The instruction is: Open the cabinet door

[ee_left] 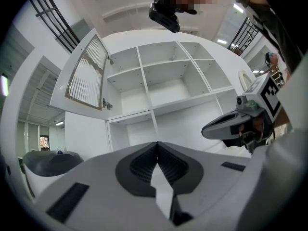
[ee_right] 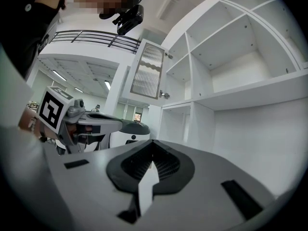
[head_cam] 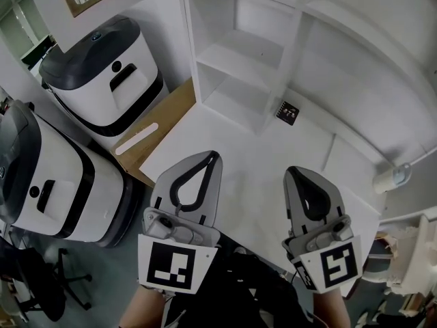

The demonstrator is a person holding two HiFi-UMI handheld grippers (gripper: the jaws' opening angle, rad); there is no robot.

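White cabinet door [ee_left: 89, 76]: standing swung open at the upper left corner of the shelf unit [ee_left: 166, 76], ribbed glass showing.
Left gripper [head_cam: 216, 156]: being held level over the bench's [head_cam: 254, 157] near edge, jaws clenched together, gripping nothing.
Right gripper [head_cam: 289, 171]: pointing level alongside, jaws pressing together, holding nothing.
Black card [head_cam: 287, 112]: lying by the bench's back edge, showing print too small to read.

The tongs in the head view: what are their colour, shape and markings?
Both the left tongs and the right tongs are light grey, tapering shells with black ribbed pads around a teardrop opening. Each carries a white cube with a black square marker at its rear.
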